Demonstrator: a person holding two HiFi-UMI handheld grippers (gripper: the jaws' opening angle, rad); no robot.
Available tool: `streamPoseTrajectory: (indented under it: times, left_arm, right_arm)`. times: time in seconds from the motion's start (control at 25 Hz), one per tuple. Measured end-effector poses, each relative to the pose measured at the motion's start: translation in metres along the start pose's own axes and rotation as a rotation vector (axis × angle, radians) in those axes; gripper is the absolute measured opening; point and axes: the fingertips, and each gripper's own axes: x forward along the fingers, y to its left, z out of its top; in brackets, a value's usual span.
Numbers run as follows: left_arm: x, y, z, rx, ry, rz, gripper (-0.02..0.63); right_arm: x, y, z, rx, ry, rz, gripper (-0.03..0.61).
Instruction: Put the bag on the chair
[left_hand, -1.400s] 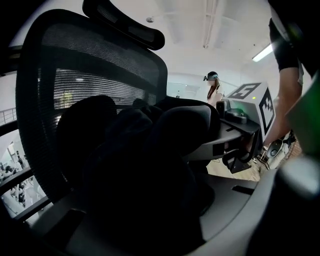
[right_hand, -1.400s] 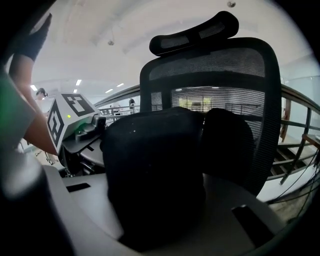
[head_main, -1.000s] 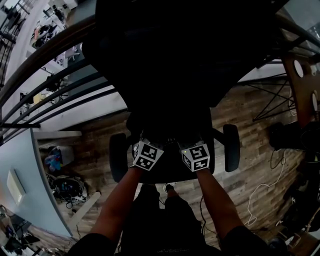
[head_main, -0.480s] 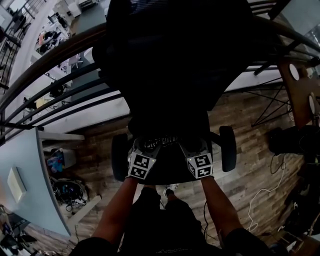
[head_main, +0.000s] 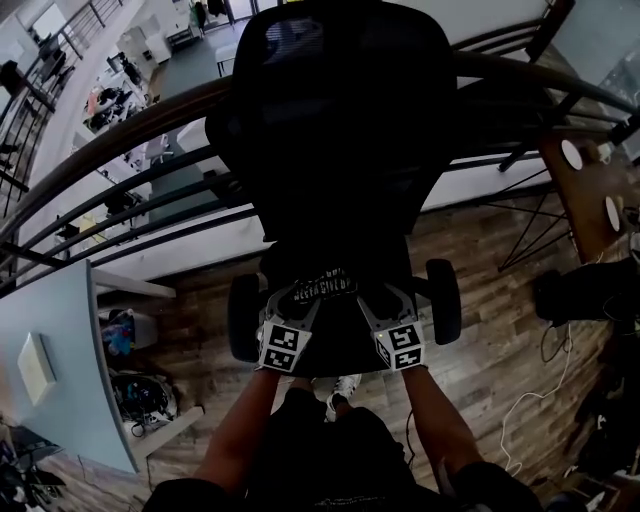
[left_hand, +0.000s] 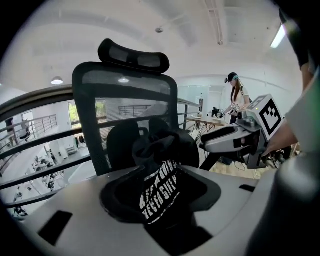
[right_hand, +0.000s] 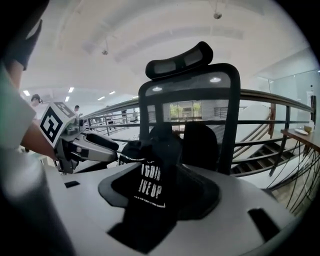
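Bag (head_main: 325, 285) rests on the chair (head_main: 340, 150) seat as our left claw (head_main: 298, 305) and right claw (head_main: 378, 303), just sprung wide and empty, draw back; placement looks done.

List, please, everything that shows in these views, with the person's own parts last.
chair: one, black, mesh back and headrest, centre.
bag: one, black with white print, on the chair's seat.
railing: one, dark bars, behind the chair.
table: one, brown wood, right.
floor: one, brown planks, under the chair.
bystander: one, dark cap, beyond the chair in the left gripper view.
forearms: two, bare, at the seat's front.
left tongs: one, grey, open; jaws just opened, then eased in; bag fabric between them.
right tongs: one, grey, same state, same fabric between.
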Motion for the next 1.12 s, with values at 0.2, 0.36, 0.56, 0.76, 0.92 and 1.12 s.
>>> streamPoseTrajectory:
  times: [0.2, 0.36, 0.56, 0.76, 0.92, 1.12]
  left_arm:
    - [-0.031, -0.011, 0.023, -0.011, -0.054, 0.037, 0.163]
    - [-0.054, -0.019, 0.047, -0.002, -0.111, 0.071, 0.033]
    - [-0.069, -0.035, 0.073, -0.057, -0.173, -0.019, 0.012]
    - [-0.085, -0.052, 0.089, -0.058, -0.215, -0.089, 0.012]
    - [-0.093, -0.056, 0.106, -0.032, -0.242, -0.093, 0.012]
    - [-0.097, -0.054, 0.115, -0.018, -0.254, -0.078, 0.011]
  right_arm:
    - [-0.019, 0.018, 0.022, -0.022, -0.040, 0.014, 0.125]
    - [-0.034, 0.030, 0.031, -0.029, -0.040, 0.025, 0.033]
    - [-0.049, 0.044, 0.061, -0.064, -0.102, 0.066, 0.017]
    - [-0.069, 0.056, 0.091, -0.096, -0.158, 0.090, 0.017]
    - [-0.075, 0.053, 0.101, -0.113, -0.170, 0.094, 0.017]
    - [-0.083, 0.052, 0.121, -0.133, -0.223, 0.083, 0.017]
